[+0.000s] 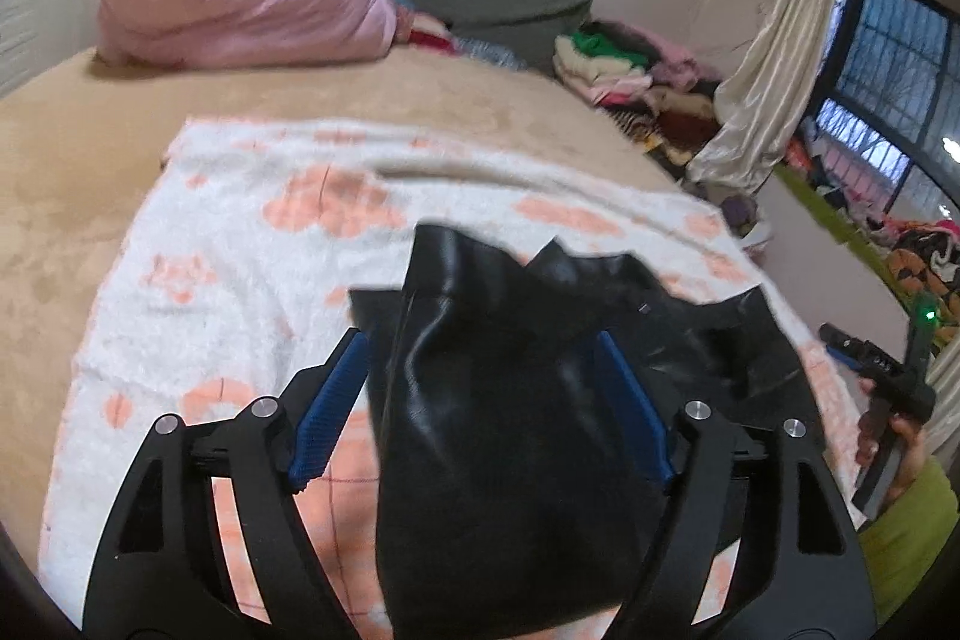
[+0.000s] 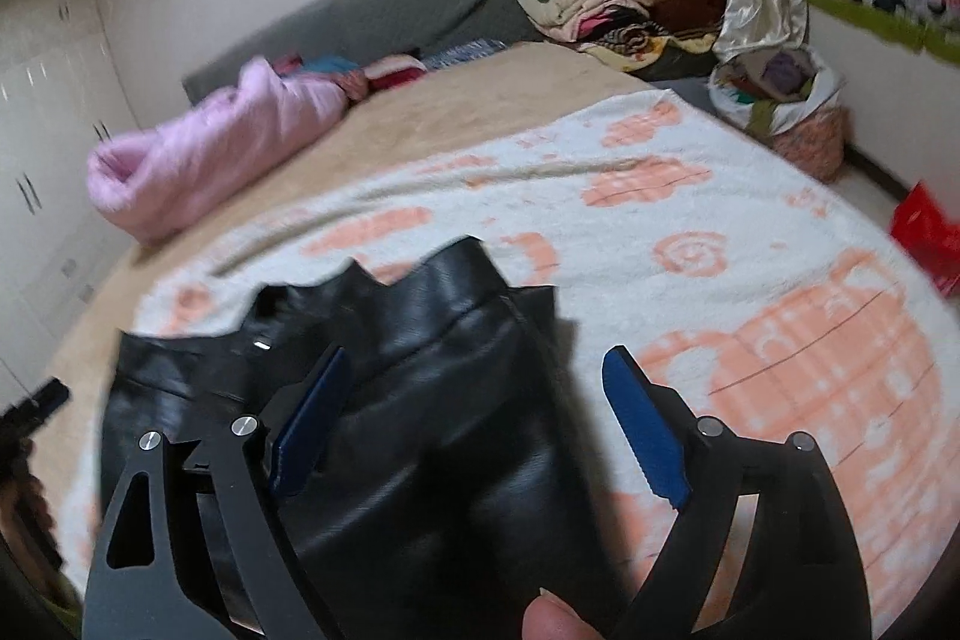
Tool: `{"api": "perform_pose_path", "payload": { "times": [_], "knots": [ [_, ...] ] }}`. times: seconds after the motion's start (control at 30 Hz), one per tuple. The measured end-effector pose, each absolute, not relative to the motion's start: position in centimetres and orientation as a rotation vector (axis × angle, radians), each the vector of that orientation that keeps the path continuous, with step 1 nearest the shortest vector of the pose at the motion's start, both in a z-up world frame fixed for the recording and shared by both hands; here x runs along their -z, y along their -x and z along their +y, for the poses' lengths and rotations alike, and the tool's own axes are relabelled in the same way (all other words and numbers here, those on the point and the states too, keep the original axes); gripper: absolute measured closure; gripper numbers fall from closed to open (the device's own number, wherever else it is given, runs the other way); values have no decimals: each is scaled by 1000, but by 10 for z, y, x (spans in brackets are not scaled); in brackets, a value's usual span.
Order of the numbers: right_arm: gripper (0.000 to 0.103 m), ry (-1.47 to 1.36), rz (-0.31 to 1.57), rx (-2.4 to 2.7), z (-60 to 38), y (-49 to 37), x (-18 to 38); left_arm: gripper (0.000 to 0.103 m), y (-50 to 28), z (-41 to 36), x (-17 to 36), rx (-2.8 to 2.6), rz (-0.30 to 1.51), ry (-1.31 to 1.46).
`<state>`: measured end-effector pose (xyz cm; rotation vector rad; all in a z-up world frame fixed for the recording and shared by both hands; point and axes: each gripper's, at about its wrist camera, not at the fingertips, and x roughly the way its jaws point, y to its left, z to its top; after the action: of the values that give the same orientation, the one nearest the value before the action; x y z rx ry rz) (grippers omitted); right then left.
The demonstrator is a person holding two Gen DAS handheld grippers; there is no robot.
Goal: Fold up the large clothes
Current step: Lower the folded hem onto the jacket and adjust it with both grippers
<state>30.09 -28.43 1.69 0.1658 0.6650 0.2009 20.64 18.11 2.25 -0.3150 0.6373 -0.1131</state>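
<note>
Right wrist view alone shows a thumb tip (image 2: 555, 617) and a red bag (image 2: 927, 235); left wrist view alone shows a green sleeve (image 1: 906, 532). Both the left hand-held gripper (image 1: 483, 412) and the right hand-held gripper (image 2: 474, 427) stand released astride the black leather garment (image 1: 510, 430), which lies on the bed's floral blanket (image 1: 240, 232), long axis running away from the cameras.

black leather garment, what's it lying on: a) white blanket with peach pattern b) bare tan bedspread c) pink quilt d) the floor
a: the black leather garment lies on the white blanket with peach pattern, which covers the tan bedspread; the pink quilt sits apart.
</note>
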Motion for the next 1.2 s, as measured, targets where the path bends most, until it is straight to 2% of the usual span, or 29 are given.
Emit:
{"api": "perform_pose_path", "payload": {
  "times": [0.13,0.23,0.27,0.3,0.33,0.37,0.4,0.47,0.5,0.67,0.77,0.97,1.2],
  "knots": [
    [19,-39,687,-177,-270,-317,-9,33,-225,178,0,82,711,282],
    [28,55,696,-169,-257,-336,-2,35,-234,176,11,80,733,256],
    [32,80,712,-171,-252,-345,3,43,-236,175,12,82,733,248],
    [34,92,723,-168,-251,-351,5,60,-239,172,12,90,733,225],
    [35,110,743,-167,-248,-357,9,67,-242,169,12,93,734,203],
    [53,131,778,-173,-244,-366,15,72,-243,166,12,89,735,186],
    [75,138,791,-179,-243,-370,18,83,-244,164,12,99,732,170],
    [91,149,805,-178,-242,-371,21,97,-243,163,11,119,724,168],
    [93,150,797,-180,-242,-369,19,99,-240,163,6,129,707,167],
    [94,-141,686,-262,-281,-359,-22,100,-229,173,-27,177,605,212],
    [94,-261,661,-274,-292,-374,-29,100,-234,177,-35,160,558,219],
    [93,-190,771,-184,-267,-411,9,99,-271,179,1,107,677,197],
    [82,-155,850,-112,-265,-423,51,83,-282,190,33,66,771,226]
  ]
}}
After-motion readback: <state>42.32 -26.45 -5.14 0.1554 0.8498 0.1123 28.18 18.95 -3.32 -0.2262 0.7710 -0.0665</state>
